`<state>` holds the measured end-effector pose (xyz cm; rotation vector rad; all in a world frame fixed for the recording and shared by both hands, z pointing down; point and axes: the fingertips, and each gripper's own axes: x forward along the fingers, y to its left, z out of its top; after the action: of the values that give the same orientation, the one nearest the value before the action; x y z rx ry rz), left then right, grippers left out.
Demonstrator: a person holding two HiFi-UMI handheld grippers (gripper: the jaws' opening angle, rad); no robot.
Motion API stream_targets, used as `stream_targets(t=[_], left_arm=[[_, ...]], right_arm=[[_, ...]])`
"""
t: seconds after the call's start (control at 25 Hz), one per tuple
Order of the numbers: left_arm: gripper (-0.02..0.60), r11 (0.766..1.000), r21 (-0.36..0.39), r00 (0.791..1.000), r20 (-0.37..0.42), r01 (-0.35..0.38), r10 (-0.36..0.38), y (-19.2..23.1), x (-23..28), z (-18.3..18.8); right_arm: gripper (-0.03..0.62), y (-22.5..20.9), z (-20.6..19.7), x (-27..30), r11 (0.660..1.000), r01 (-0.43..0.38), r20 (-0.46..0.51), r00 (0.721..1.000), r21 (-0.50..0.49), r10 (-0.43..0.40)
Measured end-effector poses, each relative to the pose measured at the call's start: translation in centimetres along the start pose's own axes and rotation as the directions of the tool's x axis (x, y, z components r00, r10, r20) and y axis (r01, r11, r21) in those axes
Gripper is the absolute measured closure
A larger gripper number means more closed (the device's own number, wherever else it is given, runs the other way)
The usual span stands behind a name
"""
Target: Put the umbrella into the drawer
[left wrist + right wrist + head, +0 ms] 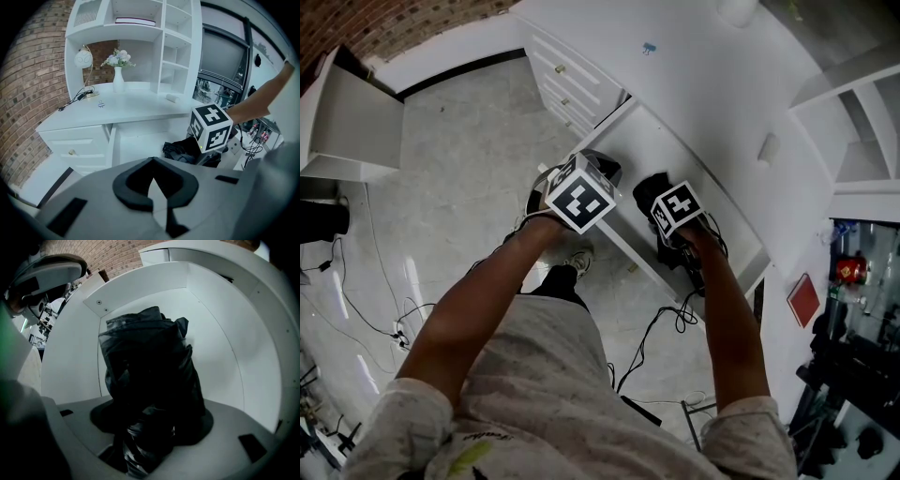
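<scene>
- The right gripper (150, 446) is seen with its jaws clamped on the lower end of the black folded umbrella (150, 366)
- The umbrella is held inside the open white drawer (215, 343), its far end close to the drawer's back corner
- The left gripper (152, 187) is held with its jaws together, nothing gripped between them
- It is kept just beside the drawer's left edge, near the right gripper
- From the left gripper view, part of the umbrella is covered by the right gripper's marker cube (212, 127)
- A vase (118, 79) and a lamp (84, 60) are set near the back edge of the desk top (136, 105)
- Cables (661, 328) are strewn on the floor below
</scene>
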<state>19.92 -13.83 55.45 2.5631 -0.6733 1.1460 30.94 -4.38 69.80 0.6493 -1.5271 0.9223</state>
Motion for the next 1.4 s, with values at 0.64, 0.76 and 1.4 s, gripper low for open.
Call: stream_targets(t=[0.64, 0.76, 1.4], left_arm=[[0.584, 1.000, -0.001, 1.000, -0.005, 0.002, -0.002, -0.4, -0.3, -0.3], [0.584, 1.000, -0.002, 1.000, -0.004, -0.001, 0.001, -0.3, -0.5, -0.3], [0.584, 1.000, -0.009, 1.000, 0.002, -0.014, 0.014, -0.2, -1.0, -0.4]], right_arm=[[0.335, 0.1, 0.0, -0.2, 1.000, 0.026, 0.018, 1.000, -0.004, -0.025], [0.335, 0.1, 0.0, -0.3, 1.000, 0.027, 0.020, 0.999, -0.006, -0.027], [0.335, 0.2, -0.1, -0.4, 1.000, 0.005, 0.036, 0.999, -0.012, -0.005]])
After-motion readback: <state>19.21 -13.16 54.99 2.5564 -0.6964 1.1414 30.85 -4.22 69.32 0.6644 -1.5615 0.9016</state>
